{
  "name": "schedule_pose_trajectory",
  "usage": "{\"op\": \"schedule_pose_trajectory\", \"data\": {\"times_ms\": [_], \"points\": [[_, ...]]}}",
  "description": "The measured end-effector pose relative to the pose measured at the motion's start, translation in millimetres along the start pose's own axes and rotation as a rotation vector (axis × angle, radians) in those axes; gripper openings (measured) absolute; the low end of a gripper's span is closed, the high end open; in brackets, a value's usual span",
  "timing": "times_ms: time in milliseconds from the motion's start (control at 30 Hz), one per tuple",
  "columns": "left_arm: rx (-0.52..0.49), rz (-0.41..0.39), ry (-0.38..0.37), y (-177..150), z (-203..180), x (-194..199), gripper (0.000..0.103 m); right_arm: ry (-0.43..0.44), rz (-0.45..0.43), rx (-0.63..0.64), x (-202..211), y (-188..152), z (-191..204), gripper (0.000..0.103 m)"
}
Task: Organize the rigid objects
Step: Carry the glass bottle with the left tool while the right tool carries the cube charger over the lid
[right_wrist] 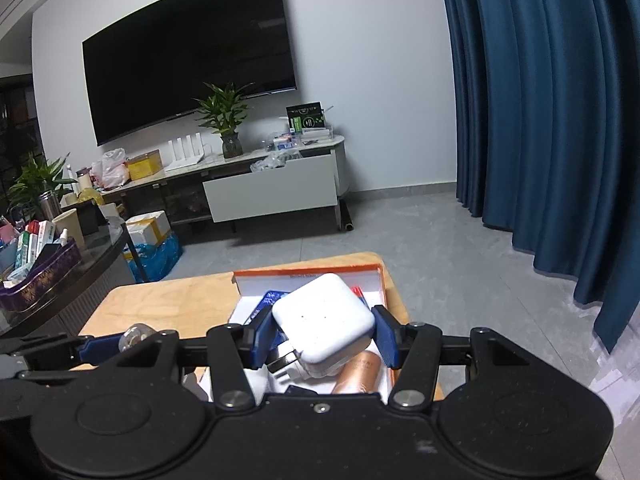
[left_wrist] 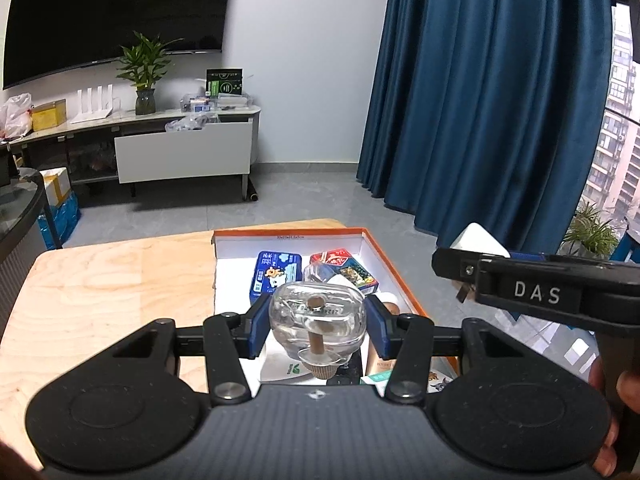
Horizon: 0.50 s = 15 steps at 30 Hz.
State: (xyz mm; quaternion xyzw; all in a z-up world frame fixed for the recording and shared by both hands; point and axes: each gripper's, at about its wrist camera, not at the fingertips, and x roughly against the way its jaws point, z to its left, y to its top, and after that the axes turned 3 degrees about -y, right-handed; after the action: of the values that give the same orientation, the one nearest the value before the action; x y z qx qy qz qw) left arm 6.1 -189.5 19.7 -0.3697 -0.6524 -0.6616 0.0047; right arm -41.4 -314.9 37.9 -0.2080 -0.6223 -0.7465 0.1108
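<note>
My left gripper (left_wrist: 317,326) is shut on a clear glass bottle (left_wrist: 318,322) with a brown cork stopper, held above the near end of an orange-rimmed white box (left_wrist: 384,252) on the wooden table (left_wrist: 112,280). My right gripper (right_wrist: 323,338) is shut on a white power adapter (right_wrist: 324,322), its metal plug prongs pointing down-left, also held above the box (right_wrist: 304,270). In the left wrist view the right gripper's body and the adapter (left_wrist: 478,240) show at the right. The bottle (right_wrist: 134,335) shows at the left in the right wrist view.
In the box lie a blue tin (left_wrist: 276,270), a red and green tin (left_wrist: 346,266), a copper-coloured tube (right_wrist: 358,372) and other small packs. A TV cabinet (left_wrist: 180,152), blue curtains (left_wrist: 480,100) and a dark side table with a purple basket (right_wrist: 36,276) stand around.
</note>
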Motion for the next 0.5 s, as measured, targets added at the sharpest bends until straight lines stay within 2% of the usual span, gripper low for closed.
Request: {"op": "schedule_pose_trajectory", "data": {"times_ms": [267, 500], "points": [[0.013, 0.029, 0.053, -3.8, -1.3, -2.9, 0.05, -0.013, 0.005, 0.017, -4.8, -3.2, 1.5, 0.064], [0.037, 0.04, 0.068, -8.3, -3.2, 1.4, 0.05, -0.016, 0.013, 0.029, -7.1, -6.3, 3.8, 0.064]]}}
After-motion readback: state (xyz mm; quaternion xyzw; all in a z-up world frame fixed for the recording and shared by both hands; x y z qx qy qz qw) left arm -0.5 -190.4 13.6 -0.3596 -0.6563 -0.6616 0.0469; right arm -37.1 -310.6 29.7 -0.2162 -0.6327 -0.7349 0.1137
